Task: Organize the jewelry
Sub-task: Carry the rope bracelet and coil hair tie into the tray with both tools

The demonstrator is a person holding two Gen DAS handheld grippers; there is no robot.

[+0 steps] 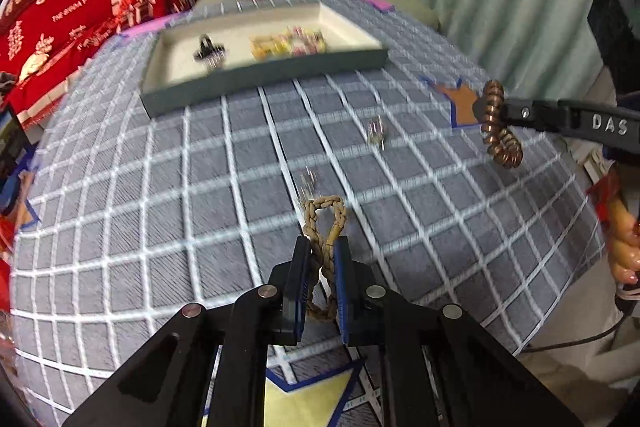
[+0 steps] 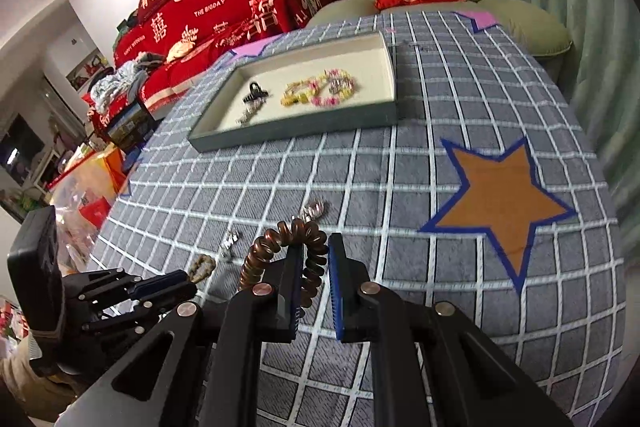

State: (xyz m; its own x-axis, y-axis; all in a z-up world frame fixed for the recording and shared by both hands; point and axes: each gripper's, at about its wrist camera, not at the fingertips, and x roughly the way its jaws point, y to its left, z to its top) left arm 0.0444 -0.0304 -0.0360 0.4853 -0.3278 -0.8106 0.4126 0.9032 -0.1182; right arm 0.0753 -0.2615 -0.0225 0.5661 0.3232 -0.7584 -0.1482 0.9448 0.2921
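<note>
Left hand-held gripper [image 1: 322, 259] clamped on a braided tan bracelet [image 1: 325, 227] — right hand-held gripper [image 2: 312, 255] pinching a brown coil band [image 2: 280, 251] — above the checked surface [image 2: 360, 167].

Readable lettering
"HAPPY WEDDING" and "THE BIGDAY" on red sofa cover [image 2: 224, 7]; "DAS" on right gripper [image 1: 486, 115].

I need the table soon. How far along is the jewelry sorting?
Done: a black clip and beaded bracelets lie in the tray. In hand: the left claw grips a braided loop; the right claw holds a brown coil tie. Left: two small shiny pieces on the cloth.
</note>
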